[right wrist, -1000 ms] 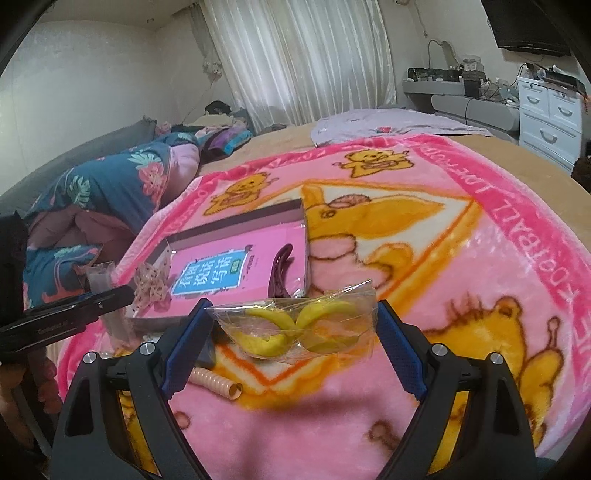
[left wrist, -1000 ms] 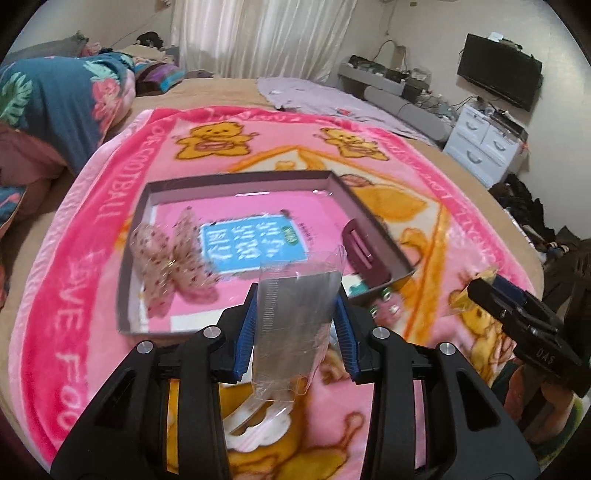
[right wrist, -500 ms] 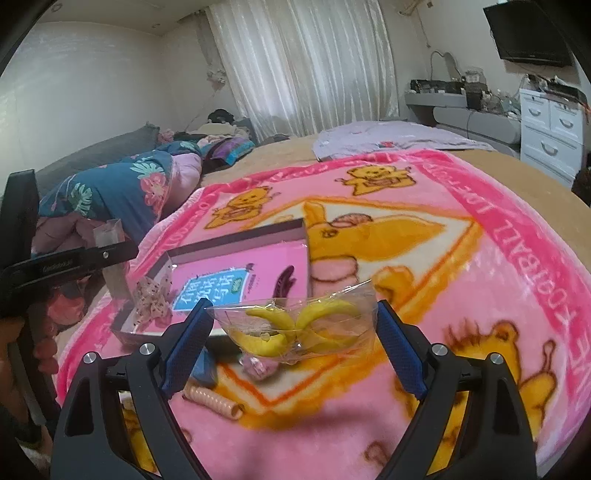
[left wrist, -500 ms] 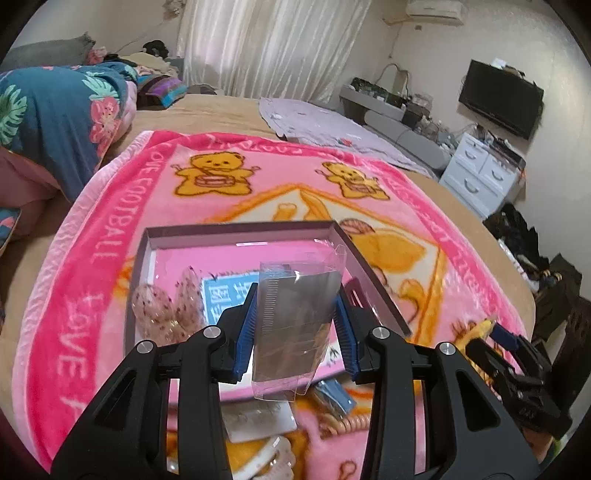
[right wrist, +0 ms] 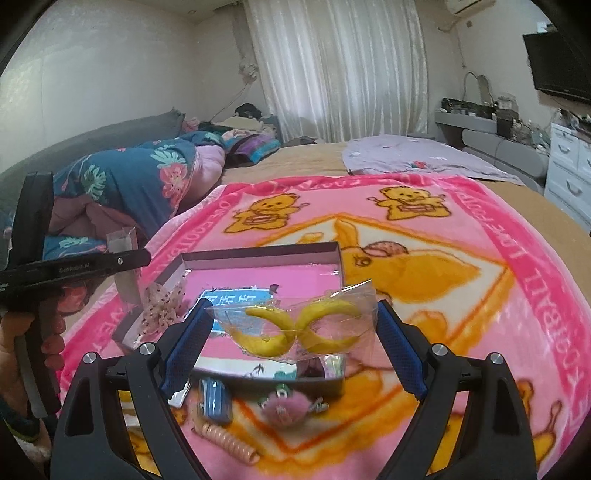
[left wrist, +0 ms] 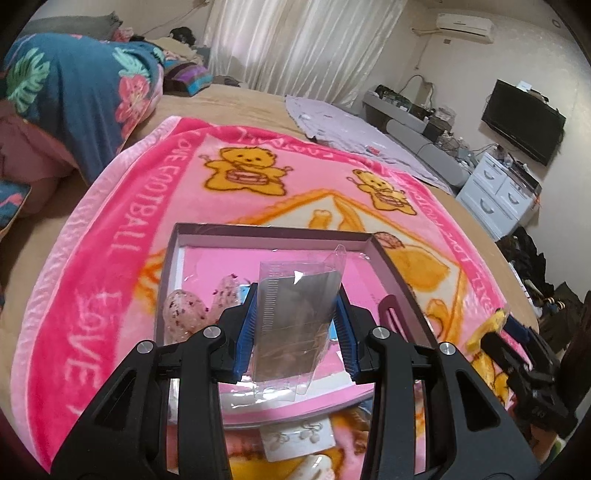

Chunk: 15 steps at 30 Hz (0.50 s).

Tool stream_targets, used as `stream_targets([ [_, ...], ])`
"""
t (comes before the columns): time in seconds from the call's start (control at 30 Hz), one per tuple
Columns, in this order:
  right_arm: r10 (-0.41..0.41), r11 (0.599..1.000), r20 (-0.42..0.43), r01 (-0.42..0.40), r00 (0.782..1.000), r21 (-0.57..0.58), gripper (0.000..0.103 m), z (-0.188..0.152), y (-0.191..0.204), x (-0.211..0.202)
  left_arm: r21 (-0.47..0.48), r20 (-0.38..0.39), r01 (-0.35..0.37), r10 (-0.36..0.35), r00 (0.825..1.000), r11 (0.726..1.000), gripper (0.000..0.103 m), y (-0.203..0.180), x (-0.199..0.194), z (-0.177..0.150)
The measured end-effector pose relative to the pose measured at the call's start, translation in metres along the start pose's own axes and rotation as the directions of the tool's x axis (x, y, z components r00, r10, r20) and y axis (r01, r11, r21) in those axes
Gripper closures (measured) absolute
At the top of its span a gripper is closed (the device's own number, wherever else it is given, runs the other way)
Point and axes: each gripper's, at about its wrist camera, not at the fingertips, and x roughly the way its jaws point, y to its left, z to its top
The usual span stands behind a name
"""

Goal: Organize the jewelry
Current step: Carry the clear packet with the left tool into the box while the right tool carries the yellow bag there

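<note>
Both grippers have lifted above the tray: left gripper clamps a clear sleeve, right gripper clamps a yellow-clip packet.

White curtains hang ahead over a lit window, beyond the bed. To the right stand a white dresser and a wall-mounted TV; an air conditioner sits high up.

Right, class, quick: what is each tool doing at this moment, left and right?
Left tool: closed on a clear plastic sleeve.
Right tool: closed on a clear packet of yellow hair clips.
</note>
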Motion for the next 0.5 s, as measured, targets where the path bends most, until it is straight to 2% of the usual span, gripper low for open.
stream_targets([
  [0.5,0.011,0.995,-0.09,-0.02,0.996,-0.101,0.016,0.021,0.016,0.064,-0.038,-0.084,-0.064,0.061,0.995,0.997,0.073,0.032,0.023,-0.013],
])
